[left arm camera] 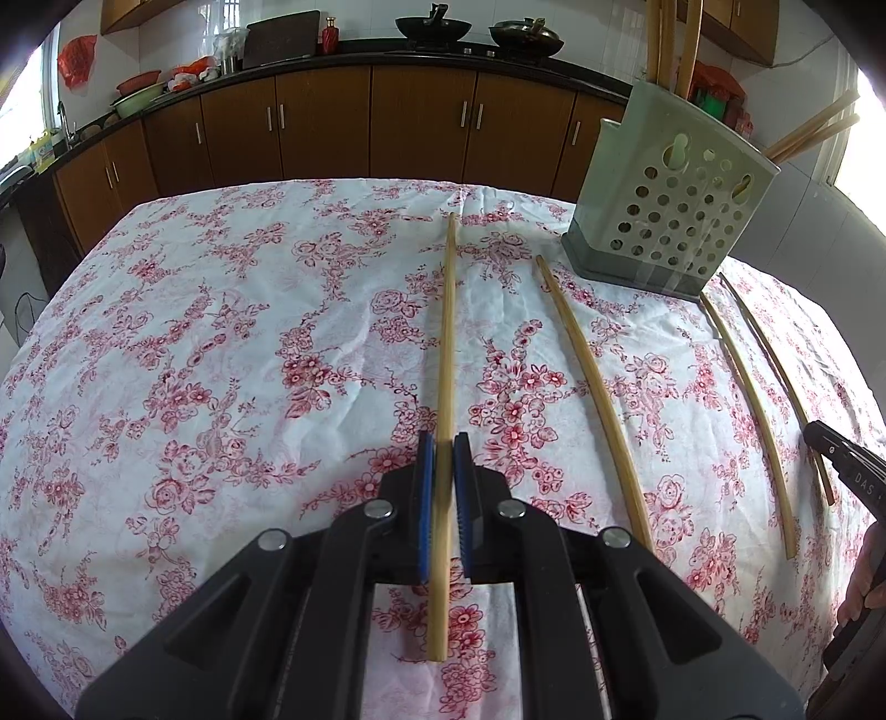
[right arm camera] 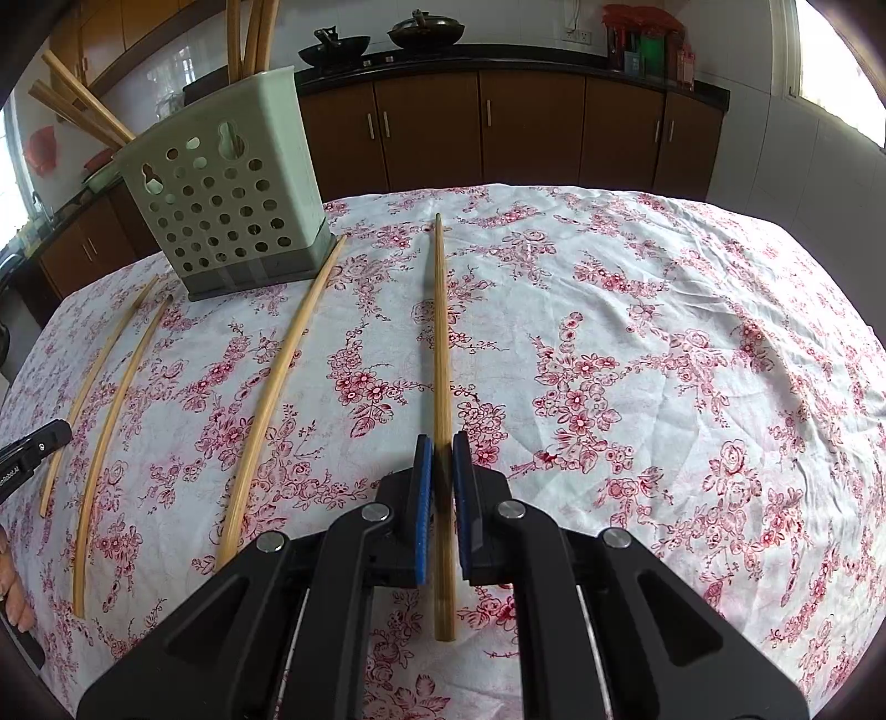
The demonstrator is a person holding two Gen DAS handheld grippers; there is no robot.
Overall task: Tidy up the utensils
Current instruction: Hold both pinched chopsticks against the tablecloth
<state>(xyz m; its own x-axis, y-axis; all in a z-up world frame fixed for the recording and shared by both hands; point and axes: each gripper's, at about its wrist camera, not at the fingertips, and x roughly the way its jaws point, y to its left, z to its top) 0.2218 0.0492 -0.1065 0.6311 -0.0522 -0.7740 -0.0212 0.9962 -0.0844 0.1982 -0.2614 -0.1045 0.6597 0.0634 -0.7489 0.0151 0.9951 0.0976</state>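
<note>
Each gripper is clamped on its own bamboo chopstick, blue pads pressed to either side of the shaft. The left gripper (left arm camera: 443,443) holds a pale chopstick (left arm camera: 447,343) that points away across the cloth; the right gripper (right arm camera: 442,443) holds a darker, browner one (right arm camera: 441,332) the same way — both sticks low over the floral tablecloth (left arm camera: 221,332), though whether they touch it I cannot tell. Between the two lie three more chopsticks (left arm camera: 592,387), loose on the cloth and side by side. Beyond them stands the pale green perforated utensil holder (left arm camera: 675,210) on its grey base, more chopsticks already upright in it. Behind the table run brown kitchen cabinets (left arm camera: 332,122) with woks (left arm camera: 432,27) on the counter.
</note>
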